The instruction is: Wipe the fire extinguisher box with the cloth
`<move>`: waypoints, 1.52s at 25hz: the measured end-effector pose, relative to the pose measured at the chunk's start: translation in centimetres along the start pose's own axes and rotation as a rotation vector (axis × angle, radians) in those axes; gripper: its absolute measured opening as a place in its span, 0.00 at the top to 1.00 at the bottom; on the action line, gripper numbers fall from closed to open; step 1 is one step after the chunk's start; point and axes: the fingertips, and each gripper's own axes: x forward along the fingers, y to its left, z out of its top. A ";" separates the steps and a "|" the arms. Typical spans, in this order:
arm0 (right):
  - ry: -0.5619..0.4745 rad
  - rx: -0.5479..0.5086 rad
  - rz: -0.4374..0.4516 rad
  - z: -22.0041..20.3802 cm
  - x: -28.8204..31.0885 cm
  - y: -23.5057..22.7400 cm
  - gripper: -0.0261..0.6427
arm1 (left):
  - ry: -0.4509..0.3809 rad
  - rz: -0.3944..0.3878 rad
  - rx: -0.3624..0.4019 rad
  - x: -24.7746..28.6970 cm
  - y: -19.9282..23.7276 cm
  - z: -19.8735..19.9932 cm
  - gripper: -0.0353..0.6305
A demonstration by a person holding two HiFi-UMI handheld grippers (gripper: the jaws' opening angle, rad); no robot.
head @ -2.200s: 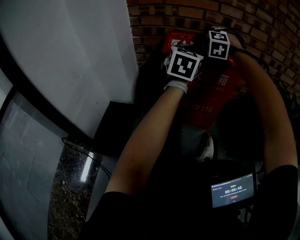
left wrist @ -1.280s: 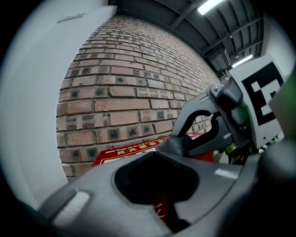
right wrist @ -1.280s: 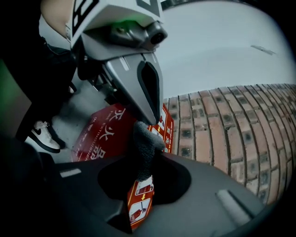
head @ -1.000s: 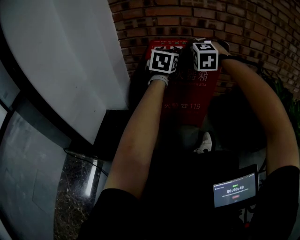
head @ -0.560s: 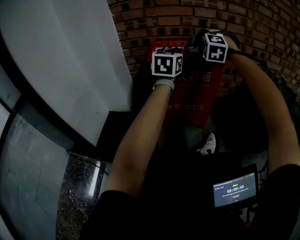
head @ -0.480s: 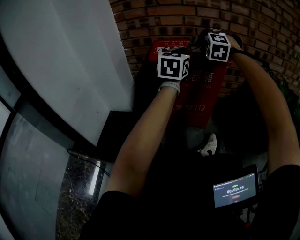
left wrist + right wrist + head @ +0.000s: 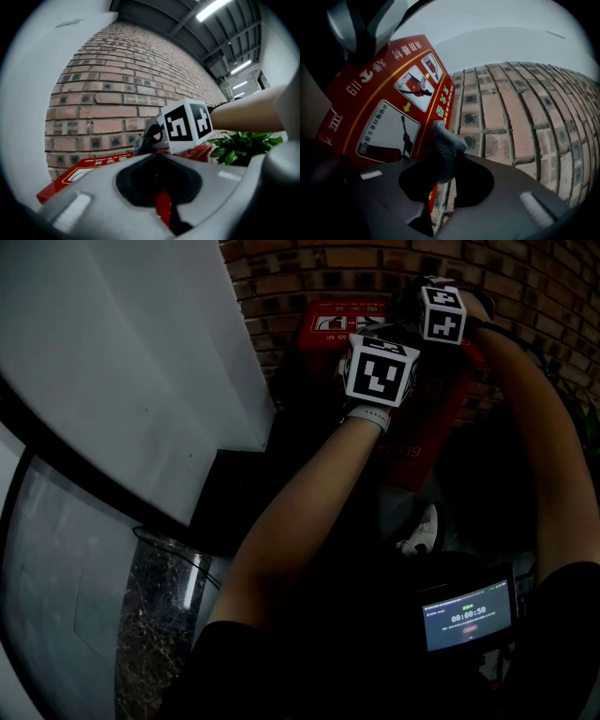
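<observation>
At 12 o'clock in the head view: the fire extinguisher box [image 7: 330, 326], red and flat-faced, set against a brick wall [image 7: 319, 259]. Half hidden there behind the person's arms [image 7: 309, 512]. Seen far better from the right gripper view: a glossy red panel with gold border lines, white picture panels and white characters, leaning toward 11 o'clock.

Pinched tight in the right gripper [image 7: 442, 182]: the cloth [image 7: 446, 149], grey, coarse-knit, bunched into a stubby upright fold, its tip over the seam between box and brick. Shows nowhere in the head view.

Left gripper [image 7: 161, 190] pressed together, holding nothing, with only a sliver of red through the slot beneath. From that view alone: a leafy green plant [image 7: 240, 144] at 3 o'clock and ceiling strip lights [image 7: 216, 8] at 1 o'clock. Rough brick with dark mortar joints behind.

In the head view only: a smooth white wall [image 7: 141, 362] at 10 o'clock and a lit screen [image 7: 466, 615] at 5 o'clock.
</observation>
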 end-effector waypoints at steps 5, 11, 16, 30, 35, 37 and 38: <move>0.020 -0.028 0.008 -0.8 2.4 -0.2 0.86 | -0.021 -0.031 -0.035 -0.1 -0.3 0.1 0.94; 0.001 -0.025 0.008 -0.6 2.3 -0.1 0.87 | -0.031 -0.043 -0.052 -0.2 -0.5 0.1 0.94; -0.003 -0.015 0.028 -0.4 0.9 0.7 0.87 | -0.036 -0.017 -0.002 -0.1 -0.2 0.2 0.94; -0.030 -0.017 0.080 1.4 -4.1 3.5 0.87 | -0.021 -0.033 0.012 0.5 -0.5 -0.1 0.94; -0.047 -0.013 0.091 2.1 -5.8 4.6 0.87 | 0.011 -0.049 -0.011 0.5 -0.9 -0.5 0.94; -0.054 -0.013 0.097 2.3 -6.5 5.1 0.87 | 0.014 -0.039 -0.006 0.5 -0.9 -0.6 0.94; -0.057 -0.012 0.100 2.4 -6.9 5.3 0.87 | 0.008 -0.036 -0.010 0.5 -0.9 -0.5 0.94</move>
